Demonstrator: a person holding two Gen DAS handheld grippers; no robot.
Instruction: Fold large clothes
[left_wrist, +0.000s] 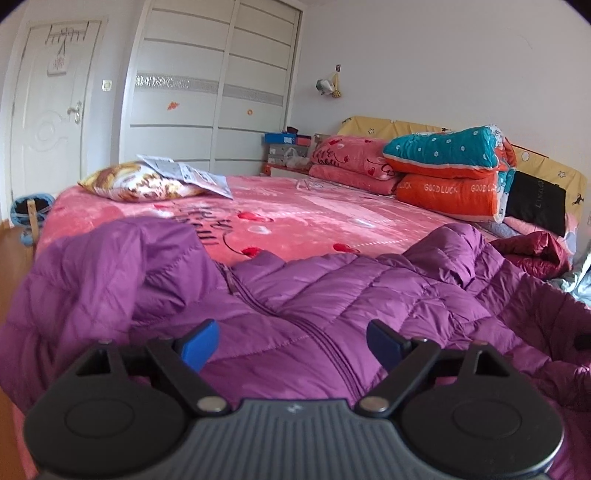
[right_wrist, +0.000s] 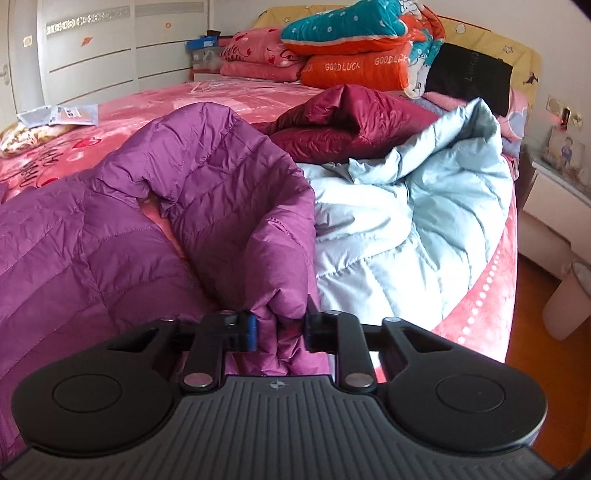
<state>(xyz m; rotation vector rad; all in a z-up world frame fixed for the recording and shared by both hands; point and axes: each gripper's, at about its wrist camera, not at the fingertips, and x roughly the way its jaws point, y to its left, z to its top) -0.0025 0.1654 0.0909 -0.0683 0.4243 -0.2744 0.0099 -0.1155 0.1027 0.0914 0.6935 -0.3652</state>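
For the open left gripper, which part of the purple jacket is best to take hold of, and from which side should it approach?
Probably the free sleeve of the purple jacket, the bunched hump at the left. It stands raised off the pink bedspread, giving a fold to pinch. Come from the near edge, angled slightly down, with the left gripper open across the fold. The right gripper is already shut on the other sleeve end.
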